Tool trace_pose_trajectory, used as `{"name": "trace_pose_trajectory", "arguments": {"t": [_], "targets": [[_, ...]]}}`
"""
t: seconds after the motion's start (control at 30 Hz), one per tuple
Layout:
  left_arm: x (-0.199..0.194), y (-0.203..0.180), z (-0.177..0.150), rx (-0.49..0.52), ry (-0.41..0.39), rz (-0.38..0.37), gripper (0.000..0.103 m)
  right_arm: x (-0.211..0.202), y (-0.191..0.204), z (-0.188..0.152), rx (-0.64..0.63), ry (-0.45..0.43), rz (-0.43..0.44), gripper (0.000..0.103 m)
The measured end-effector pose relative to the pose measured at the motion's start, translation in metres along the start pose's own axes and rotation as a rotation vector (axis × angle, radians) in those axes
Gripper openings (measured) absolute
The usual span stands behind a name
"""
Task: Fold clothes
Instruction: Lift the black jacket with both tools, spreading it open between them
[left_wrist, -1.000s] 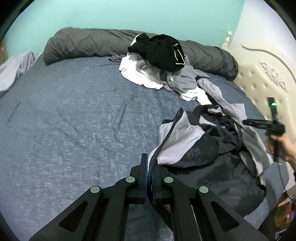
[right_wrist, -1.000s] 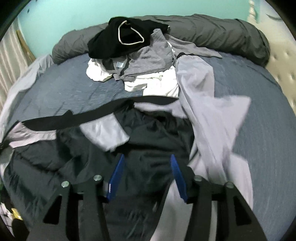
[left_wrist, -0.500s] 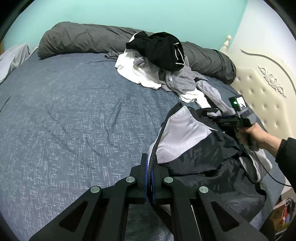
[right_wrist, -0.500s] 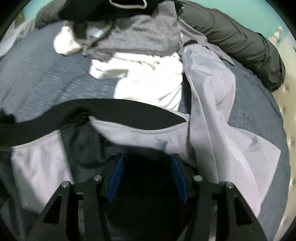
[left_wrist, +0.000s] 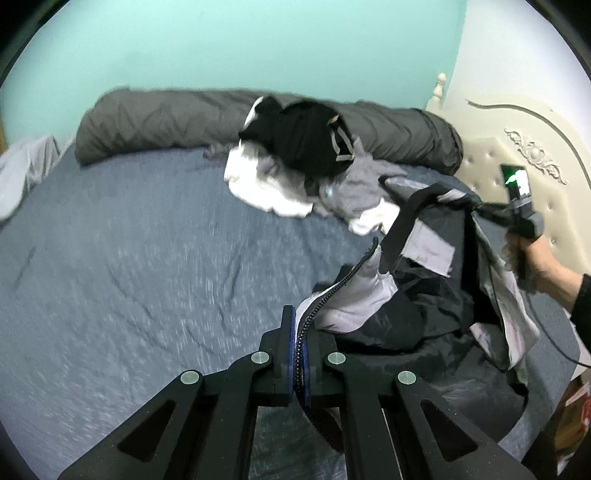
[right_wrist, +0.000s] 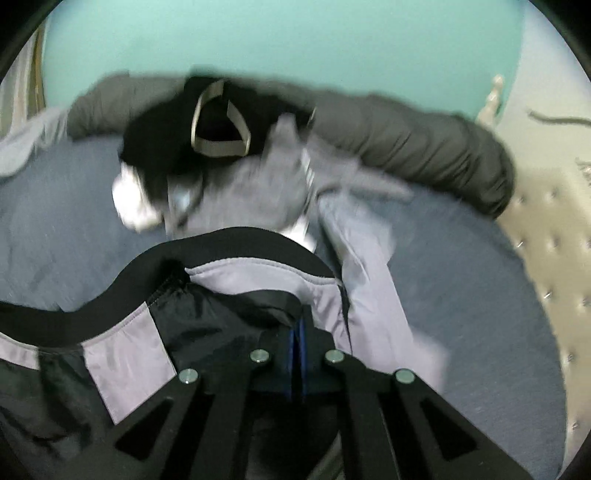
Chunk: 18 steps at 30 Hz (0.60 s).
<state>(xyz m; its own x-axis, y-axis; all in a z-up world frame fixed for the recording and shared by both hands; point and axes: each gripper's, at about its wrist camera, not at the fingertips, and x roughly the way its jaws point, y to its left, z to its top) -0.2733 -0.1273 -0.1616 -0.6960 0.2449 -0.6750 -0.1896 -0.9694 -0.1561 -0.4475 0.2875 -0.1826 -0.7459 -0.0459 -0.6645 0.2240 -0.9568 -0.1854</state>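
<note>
On the blue-grey bed (left_wrist: 147, 258), the black-and-grey jacket (left_wrist: 424, 302) lies bunched near the headboard (left_wrist: 524, 173), its zipper edge clamped in the left gripper (left_wrist: 300, 332) and its dark fabric pinched in the right gripper (right_wrist: 297, 332), with the heap of other clothes (left_wrist: 306, 162) behind against the rolled duvet (left_wrist: 166, 118).
</note>
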Motion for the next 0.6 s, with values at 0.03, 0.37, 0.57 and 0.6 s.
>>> {"name": "trace_pose_trajectory", "arguments": {"t": [0.03, 0.37, 0.57, 0.6], "targets": [[-0.010, -0.005, 0.009, 0.005, -0.015, 0.006, 0.003, -0.018, -0.006, 0.010, 0.008, -0.028, -0.005, 0.002], [-0.122, -0.027, 0.087, 0.021, -0.167, 0.081, 0.002, -0.198, -0.061, 0.073, 0.076, -0.248, -0.053, 0.002], [-0.195, -0.036, 0.121, 0.053, -0.242, 0.140, 0.002, -0.287, -0.075, 0.090, 0.092, -0.349, -0.048, 0.002], [-0.206, -0.036, 0.124, 0.054, -0.251, 0.149, 0.002, -0.297, -0.073, 0.090, 0.088, -0.360, -0.048, 0.002]]}}
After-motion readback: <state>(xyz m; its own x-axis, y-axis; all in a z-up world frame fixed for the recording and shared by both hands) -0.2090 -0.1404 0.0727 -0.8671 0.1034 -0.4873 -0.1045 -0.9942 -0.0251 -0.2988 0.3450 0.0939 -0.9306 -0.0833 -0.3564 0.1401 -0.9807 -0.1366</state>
